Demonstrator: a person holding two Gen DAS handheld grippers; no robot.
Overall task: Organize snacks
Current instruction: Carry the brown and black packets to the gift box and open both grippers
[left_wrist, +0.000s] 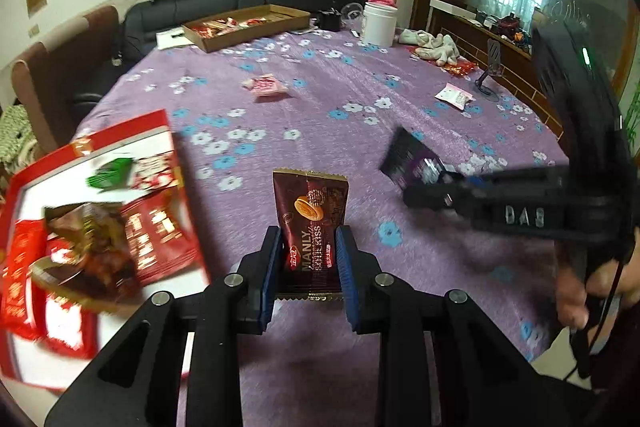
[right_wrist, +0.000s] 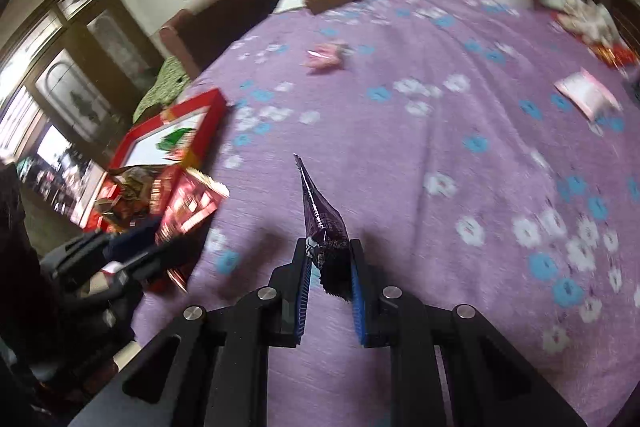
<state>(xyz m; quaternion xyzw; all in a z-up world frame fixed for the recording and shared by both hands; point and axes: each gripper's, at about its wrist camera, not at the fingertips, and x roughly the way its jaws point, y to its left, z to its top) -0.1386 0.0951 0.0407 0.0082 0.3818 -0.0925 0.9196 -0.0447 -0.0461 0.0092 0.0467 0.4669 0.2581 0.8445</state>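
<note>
Main risk, as I judge it: the right gripper (right_wrist: 330, 259) pinches the purple snack packet (right_wrist: 322, 223) only by its lower end, packet edge-on and sticking out past the tips, so a quick swing toward the red tray (right_wrist: 212, 115) to its left could let it twist or slip out. The left gripper (left_wrist: 309, 247) has a surer hold, pads pressed on both sides of the brown Manly biscuit packet (left_wrist: 310, 215), upright between them, top half free above the tips; its tray (left_wrist: 160, 123) is just to its left, already crowded, so a drop may land on the rim. Both grippers carry over the purple floral tablecloth (left_wrist: 340, 131). Loose pink packets (left_wrist: 266, 85) lie well ahead.
</note>
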